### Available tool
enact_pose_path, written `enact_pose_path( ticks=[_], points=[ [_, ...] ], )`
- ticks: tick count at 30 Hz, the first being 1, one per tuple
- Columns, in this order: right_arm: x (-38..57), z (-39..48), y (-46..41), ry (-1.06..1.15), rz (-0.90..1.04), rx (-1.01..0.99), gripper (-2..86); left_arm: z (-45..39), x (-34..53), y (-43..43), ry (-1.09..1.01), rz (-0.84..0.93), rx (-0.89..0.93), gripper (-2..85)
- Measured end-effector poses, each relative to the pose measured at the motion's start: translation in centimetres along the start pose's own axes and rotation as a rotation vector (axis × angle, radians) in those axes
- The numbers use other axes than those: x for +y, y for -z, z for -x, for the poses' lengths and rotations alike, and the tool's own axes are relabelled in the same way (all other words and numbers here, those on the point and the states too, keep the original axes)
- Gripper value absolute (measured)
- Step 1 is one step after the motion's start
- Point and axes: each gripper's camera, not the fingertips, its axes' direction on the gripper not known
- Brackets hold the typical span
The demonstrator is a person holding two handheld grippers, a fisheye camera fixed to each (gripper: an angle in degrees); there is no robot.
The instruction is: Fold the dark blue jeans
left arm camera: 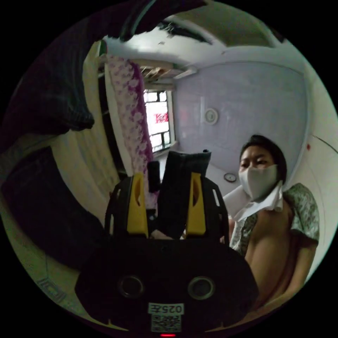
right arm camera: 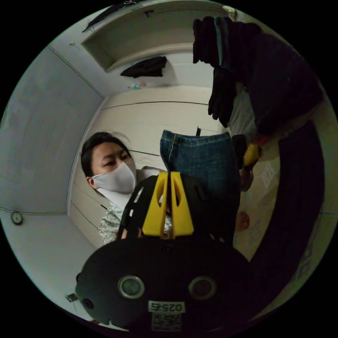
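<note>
In the left gripper view, our left gripper (left arm camera: 164, 204) had its yellow jaws apart with a thick fold of the dark blue jeans (left arm camera: 181, 190) standing between them; whether both jaws pressed it we could not tell. In the right gripper view, our right gripper (right arm camera: 169, 204) was pinched closed on a hemmed edge of the denim, lifted before the person (right arm camera: 112, 169). We judged the cloth heavy, limp yet thick-seamed, best gripped at hems.

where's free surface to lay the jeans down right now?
Pale sheet shows bare between the held jeans and the dark band of denim at the view's edge. In the left gripper view, a pale strip lies between dark cloth heaps. Crowded: both tongs, left and right, pinch denim close to the person.
</note>
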Motion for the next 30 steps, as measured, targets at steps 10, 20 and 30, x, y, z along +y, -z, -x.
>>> enact_pose_path(
  ticks=[10,20,30],
  points=[
    [-2.1,0.8,1.8,-0.104,-0.141,0.863,6.5,4.4,-3.2,5.8,0.159,0.030,-0.664,0.4],
    [4.8,10.4,-5.6,-0.093,-0.080,0.967,7.4,16.9,-1.9,7.2,0.340,0.066,-0.980,11.5],
    [21.7,22.6,-9.9,-0.185,-0.580,0.595,5.7,32.0,-2.1,5.0,0.456,0.084,-1.039,1.2]
  ],
)
